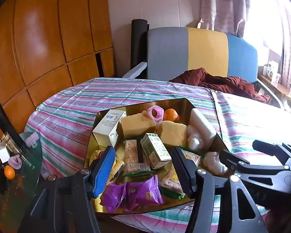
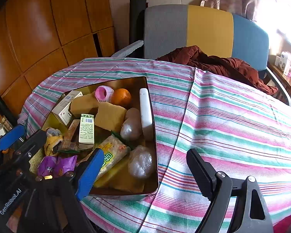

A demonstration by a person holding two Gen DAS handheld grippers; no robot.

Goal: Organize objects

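A: Tin, gold inside, sits on the striped tablecloth of the desk, seen from the left wrist. Its long axis runs from the camera away toward the chair. The left claw hangs over the near end with its two fingers spread wide and nothing between them.

B: And what lies in it?

A: A green-and-white box leans upright in the middle, its top tilted away. A white box stands at the far left corner, beside two yellow sponge blocks. A pink roller and an orange are at the far end. Purple packets lie at the near end.

B: From the right wrist?

A: The same tin is left of centre, its far end narrower. The right claw gapes too, empty; its blue finger is over the tin's near edge, the black one over bare tablecloth. A long white block lies along the right wall, pointing away. The green-and-white box stands with its barcode end farthest. The left claw shows at the left edge.
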